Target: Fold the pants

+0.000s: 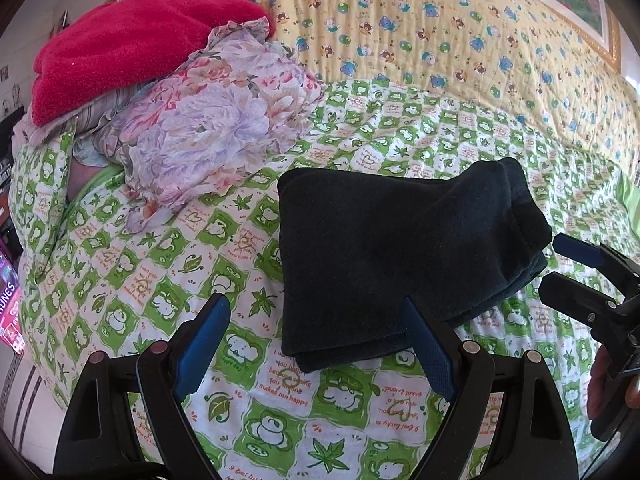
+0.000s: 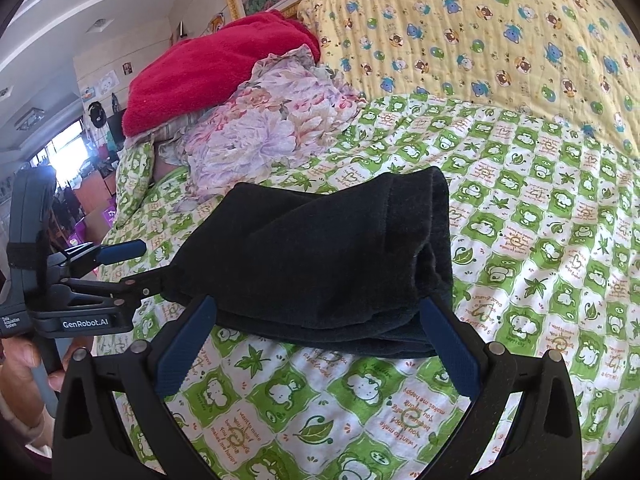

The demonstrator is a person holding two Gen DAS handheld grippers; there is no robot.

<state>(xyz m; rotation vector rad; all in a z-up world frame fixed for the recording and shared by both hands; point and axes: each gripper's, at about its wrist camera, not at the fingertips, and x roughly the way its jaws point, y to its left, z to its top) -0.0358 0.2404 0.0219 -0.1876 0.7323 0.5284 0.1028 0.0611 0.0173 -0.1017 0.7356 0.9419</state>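
The dark pants (image 1: 392, 256) lie folded into a thick bundle on the green checked quilt (image 1: 168, 280). My left gripper (image 1: 316, 320) is open and empty, just in front of the bundle's near left corner. In the right wrist view the pants (image 2: 320, 260) lie just beyond my right gripper (image 2: 320, 320), which is open and empty with its fingers at the bundle's near edge. The right gripper also shows in the left wrist view (image 1: 560, 268), by the bundle's right end. The left gripper shows in the right wrist view (image 2: 148, 264), at the bundle's left end.
A floral cloth (image 1: 208, 128) with a red blanket (image 1: 132, 44) on top is piled at the back left. A yellow bear-print quilt (image 1: 460, 32) runs along the back. The bed's left edge drops to the room (image 2: 60, 160).
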